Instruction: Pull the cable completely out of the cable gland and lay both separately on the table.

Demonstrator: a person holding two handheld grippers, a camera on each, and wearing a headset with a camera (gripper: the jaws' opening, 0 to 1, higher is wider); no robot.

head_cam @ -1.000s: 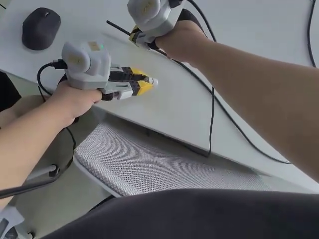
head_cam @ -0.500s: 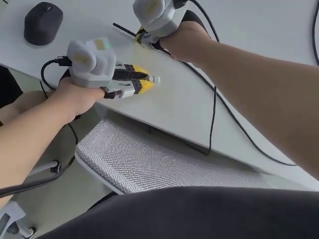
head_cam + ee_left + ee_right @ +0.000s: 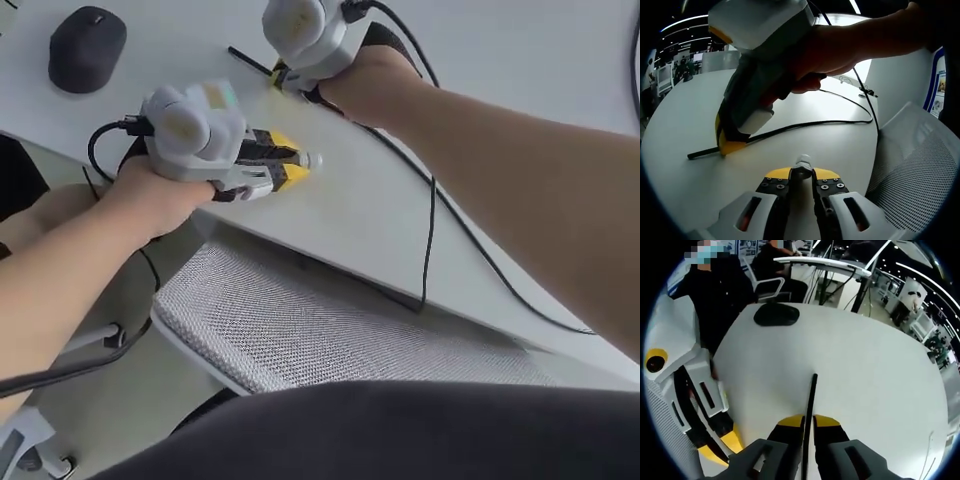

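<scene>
Now the left gripper (image 3: pixel 801 175) pinches the gland (image 3: pixel 802 162), the right gripper (image 3: pixel 808 422) pinches the cable (image 3: pixel 812 395); lower both onto the bench (image 3: pixel 865 365), well apart, then open the fingers (image 3: pixel 777 174).

A pale, bare-topped table (image 3: pixel 350 210) runs from the far left to the near right, its near edge slanting across the head view. At its far left lies a dark mouse (image 3: pixel 87 48), well apart from a stiff black cable (image 3: pixel 248 58) whose free end points towards that far-left corner and appears to rest flat on the top. Right of the middle, thin black wires (image 3: pixel 431 205) trail over the surface: one drops over the near edge, another runs on towards the near right, and a further wire shows at the far right.
</scene>
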